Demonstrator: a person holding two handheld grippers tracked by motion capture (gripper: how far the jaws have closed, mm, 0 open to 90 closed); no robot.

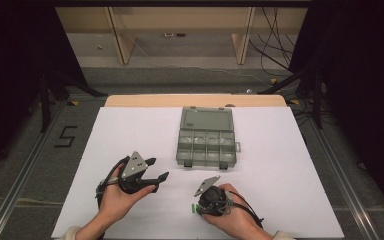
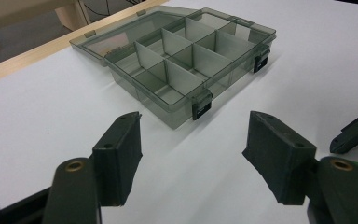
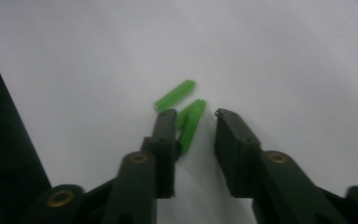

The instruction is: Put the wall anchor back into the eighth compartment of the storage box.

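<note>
Your left gripper sits nearest on the left, jaws spread wide and holding nothing, aimed at the organizer box, which lies open with its lid flat behind it at the middle of the white table. Keep that hand parked. To the right, your right gripper points down with its jaws partly open around one of two green pegs on the sheet; the pads are not pressing it yet. Centre that peg between the pads, stay clear of the second peg just beyond, then squeeze evenly before lifting toward a compartment.
</note>
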